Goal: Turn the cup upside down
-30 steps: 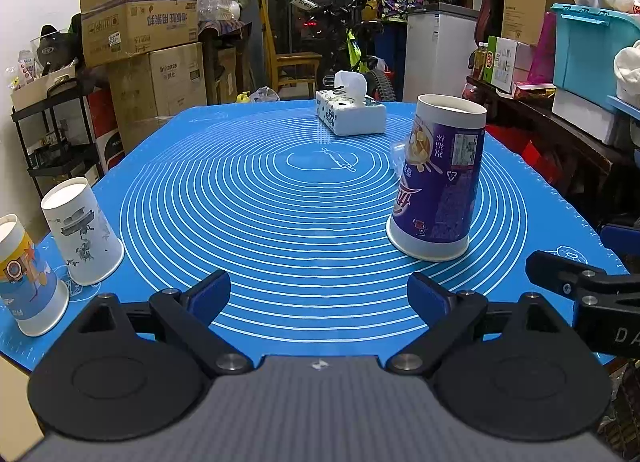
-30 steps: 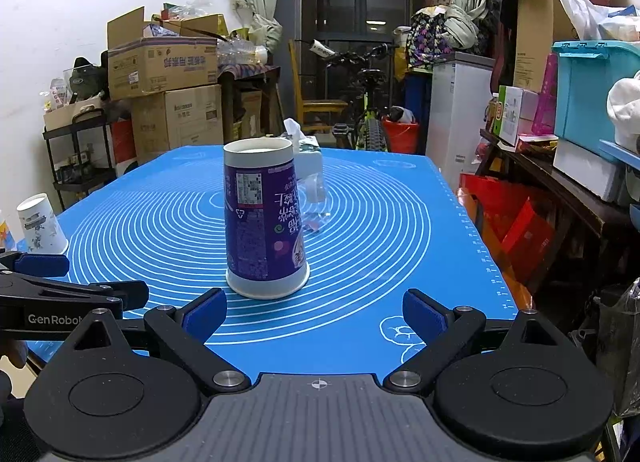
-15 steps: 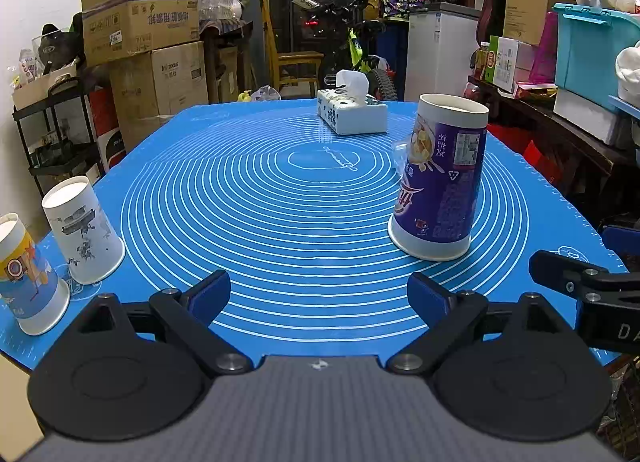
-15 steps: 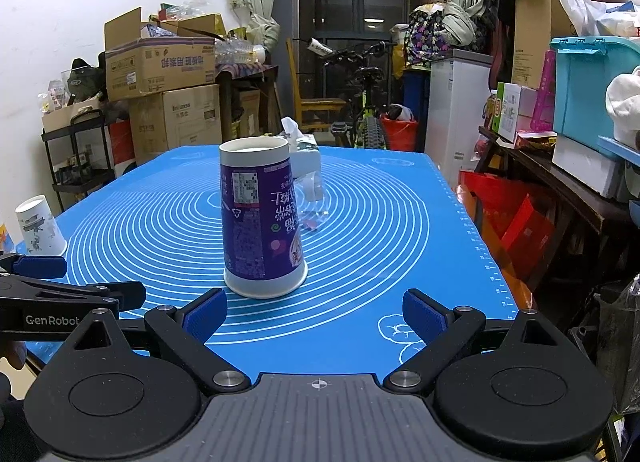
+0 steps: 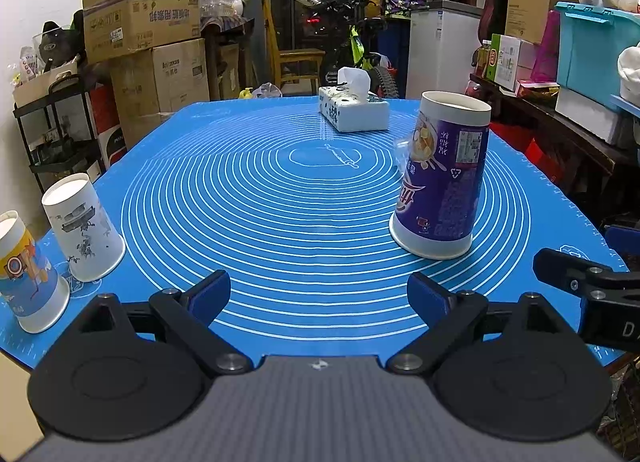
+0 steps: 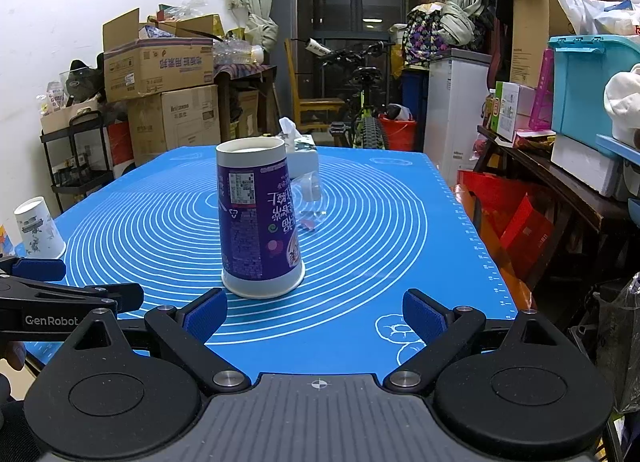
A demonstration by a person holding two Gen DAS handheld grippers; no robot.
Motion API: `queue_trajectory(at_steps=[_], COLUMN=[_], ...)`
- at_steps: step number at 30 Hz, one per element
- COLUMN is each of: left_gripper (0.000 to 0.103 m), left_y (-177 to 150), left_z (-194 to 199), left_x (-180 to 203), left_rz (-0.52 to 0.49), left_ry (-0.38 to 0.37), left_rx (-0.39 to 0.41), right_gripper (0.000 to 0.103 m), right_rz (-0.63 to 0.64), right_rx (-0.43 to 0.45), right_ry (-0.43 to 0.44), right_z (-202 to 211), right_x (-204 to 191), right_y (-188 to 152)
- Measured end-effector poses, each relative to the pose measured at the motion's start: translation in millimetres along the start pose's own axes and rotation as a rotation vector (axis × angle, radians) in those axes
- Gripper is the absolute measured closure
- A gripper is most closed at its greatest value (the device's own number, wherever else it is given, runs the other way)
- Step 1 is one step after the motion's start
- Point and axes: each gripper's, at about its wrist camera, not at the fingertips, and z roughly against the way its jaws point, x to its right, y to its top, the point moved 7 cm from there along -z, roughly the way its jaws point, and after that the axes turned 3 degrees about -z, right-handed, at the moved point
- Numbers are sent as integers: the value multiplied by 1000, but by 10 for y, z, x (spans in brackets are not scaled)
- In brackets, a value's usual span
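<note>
Right gripper [image 6: 316, 314]: jaws wide apart, holding nothing, low at the near worktop [image 6: 400, 262] edge. Left gripper [image 5: 318, 298]: likewise spread and empty. Purple cup [image 6: 258, 218]: just ahead and left of centre of the right gripper, which is the nearer; long axis vertical, wide rim down on the blue mat, apparently already inverted. Two small paper cups [image 5: 82, 228] stand far left. Tissue box [image 5: 354, 112] beyond. A clear object behind the cup is indistinct.
</note>
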Motion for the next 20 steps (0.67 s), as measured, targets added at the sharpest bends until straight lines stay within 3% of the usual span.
queue_trajectory(at_steps=[20], left_gripper=[9], left_y=[-8], left_z=[-4], left_x=[6], left_rz=[0], left_ry=[-2], left_rx=[-6], right_gripper=[8], right_rz=[-8], right_rx=[-4], right_ry=[-4], right_z=[-7], right_x=[14], right_y=[-13])
